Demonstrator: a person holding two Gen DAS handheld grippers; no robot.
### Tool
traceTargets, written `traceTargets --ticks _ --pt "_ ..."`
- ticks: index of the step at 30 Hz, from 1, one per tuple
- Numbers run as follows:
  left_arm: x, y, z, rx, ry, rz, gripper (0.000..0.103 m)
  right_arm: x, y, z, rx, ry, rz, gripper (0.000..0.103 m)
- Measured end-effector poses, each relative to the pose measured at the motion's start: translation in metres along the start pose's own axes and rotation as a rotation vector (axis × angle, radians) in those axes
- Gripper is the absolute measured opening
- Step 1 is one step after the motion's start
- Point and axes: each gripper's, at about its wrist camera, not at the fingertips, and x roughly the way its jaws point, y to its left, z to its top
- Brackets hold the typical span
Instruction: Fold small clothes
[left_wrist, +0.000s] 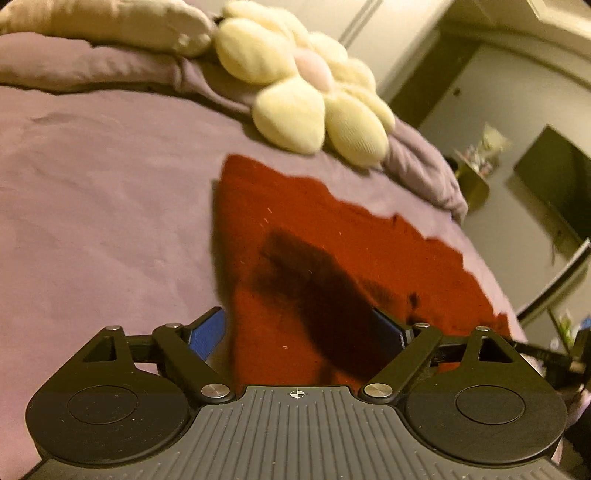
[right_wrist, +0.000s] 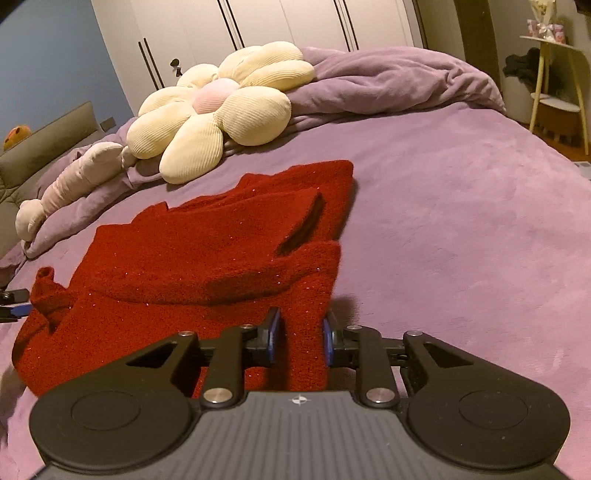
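Garment under fold is a red knit sweater (right_wrist: 207, 258), lying partly doubled over on the purple bed cover (right_wrist: 461, 229), near the flower-shaped cushion (right_wrist: 210, 110) and the bunched duvet (right_wrist: 388, 81). Left tool (left_wrist: 303, 328): blue pads spread wide, red cloth lying between and under them, but no pad pressing on it, so released. Left view is blurred; a dark shadow crosses the cloth ahead of the tool. Right tool (right_wrist: 299, 339): pads narrowed onto an upright ridge of the sweater's near edge, both faces touching the knit, so I read it as clenched on the sweater. Step in hand, judged: gripping the near edge at two points to carry a fold across; only the right side is secured. Next move calls for the left tool to settle onto the edge and close on it, then both lift together, evenly, so the thick knit does not sag or drag the lower layers out of line.
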Motion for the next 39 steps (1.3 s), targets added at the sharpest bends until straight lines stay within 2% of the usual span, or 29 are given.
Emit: traceTargets --ticks 1,2,3,4,5,6,11,15,17,20,23,27,28,30,32,33,34,35,36,39 --pt "0.008 -0.003 0.0 0.008 0.013 0.012 0.084 0.001 0.002 0.0 -0.006 0.0 -0.004 0.025" --pt "0.013 -0.005 -0.001 0.009 0.024 0.026 0.066 0.002 0.005 0.0 -0.022 0.0 -0.009 0.024" --pt "0.018 -0.008 -0.002 0.007 0.034 0.062 0.042 0.002 0.009 0.0 -0.038 0.002 -0.019 0.021" --pt "0.019 -0.012 -0.002 0.006 0.028 0.116 0.035 0.001 0.013 0.0 -0.067 0.002 -0.035 0.019" --pt "0.016 -0.014 -0.002 0.008 0.014 0.13 0.015 0.0 0.017 0.0 -0.09 0.001 -0.042 0.011" --pt "0.011 -0.015 -0.002 0.003 0.005 0.12 0.011 -0.003 0.02 0.001 -0.112 -0.006 -0.05 0.009" --pt "-0.037 -0.031 0.008 -0.001 -0.112 0.032 0.011 -0.03 0.04 0.008 -0.204 -0.074 -0.03 0.007" --pt "-0.072 -0.059 0.038 0.061 -0.246 -0.011 0.011 -0.06 0.06 0.028 -0.274 -0.196 -0.007 0.007" --pt "-0.076 -0.07 0.058 0.098 -0.312 0.006 0.011 -0.065 0.067 0.044 -0.287 -0.253 -0.017 0.007" --pt "-0.063 -0.075 0.081 0.118 -0.374 0.08 0.011 -0.056 0.072 0.073 -0.273 -0.326 -0.079 0.007" --pt "-0.02 -0.063 0.095 0.095 -0.303 0.153 0.011 -0.025 0.067 0.096 -0.218 -0.312 -0.129 0.008" --pt "0.044 -0.033 0.083 0.024 -0.13 0.229 0.012 0.037 0.049 0.101 -0.141 -0.161 -0.154 0.008" --pt "0.058 -0.027 0.077 0.012 -0.083 0.248 0.015 0.052 0.046 0.098 -0.133 -0.109 -0.163 0.008" --pt "0.075 -0.021 0.065 0.003 -0.02 0.258 0.028 0.069 0.044 0.092 -0.137 -0.045 -0.164 0.014" --pt "0.079 -0.018 0.056 -0.001 -0.014 0.238 0.033 0.072 0.046 0.083 -0.155 -0.039 -0.158 0.018" --pt "0.079 -0.018 0.055 -0.001 -0.017 0.229 0.032 0.072 0.047 0.08 -0.17 -0.037 -0.15 0.019" --pt "0.079 -0.017 0.055 0.004 -0.027 0.227 0.028 0.073 0.048 0.08 -0.183 -0.033 -0.151 0.019" --pt "0.078 -0.017 0.057 0.009 -0.036 0.225 0.009 0.073 0.05 0.078 -0.2 -0.029 -0.157 0.018" --pt "0.075 -0.019 0.059 0.015 -0.045 0.225 0.01 0.075 0.051 0.077 -0.218 -0.026 -0.167 0.011" --pt "0.059 -0.034 0.075 0.051 -0.145 0.234 0.009 0.073 0.064 0.079 -0.308 -0.052 -0.199 0.007"
